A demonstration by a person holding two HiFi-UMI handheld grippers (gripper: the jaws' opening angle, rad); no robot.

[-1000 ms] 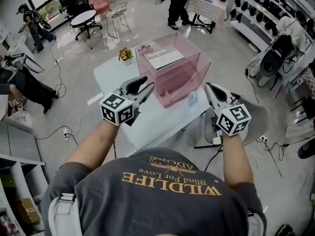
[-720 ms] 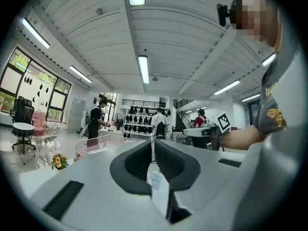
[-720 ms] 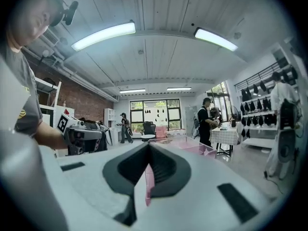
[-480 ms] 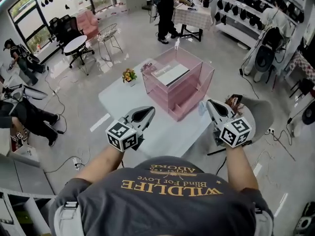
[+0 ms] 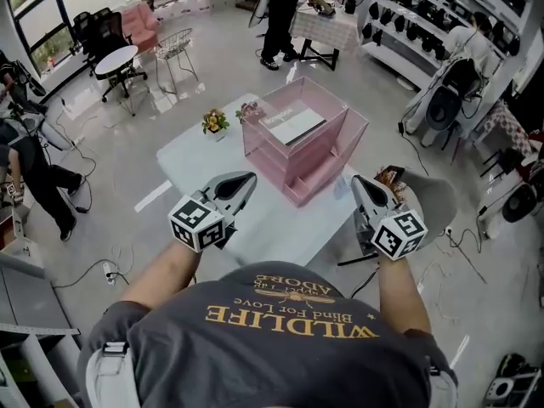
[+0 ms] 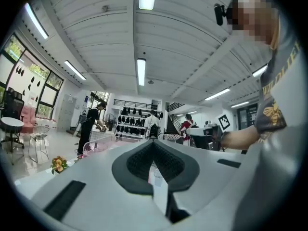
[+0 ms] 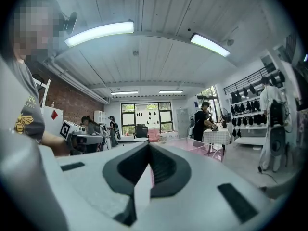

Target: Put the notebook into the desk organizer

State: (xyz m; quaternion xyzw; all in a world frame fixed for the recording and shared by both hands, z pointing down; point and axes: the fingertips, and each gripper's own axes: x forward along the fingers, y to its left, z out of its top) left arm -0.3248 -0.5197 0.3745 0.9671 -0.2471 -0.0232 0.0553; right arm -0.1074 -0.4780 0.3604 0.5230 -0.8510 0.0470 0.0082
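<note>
Already the notebook point(image 5: 293, 127) lies inside the pink organizer point(image 5: 333, 147) on the table point(image 5: 200, 155). Left gripper point(image 5: 245, 181) and right gripper point(image 5: 360, 184) hover nearby, closed and empty.

A small flower pot point(image 5: 214, 122) stands on the white table point(image 5: 191, 155). Farther off, a wire chair point(image 5: 174, 48) sits beside a round table point(image 5: 116, 59), near a pink armchair point(image 5: 138, 24).

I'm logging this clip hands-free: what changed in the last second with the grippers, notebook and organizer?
The left gripper closed its jaws on nothing and, with the right gripper, drew back from the pink organizer toward the person. The notebook stayed lying at the organizer's top.
</note>
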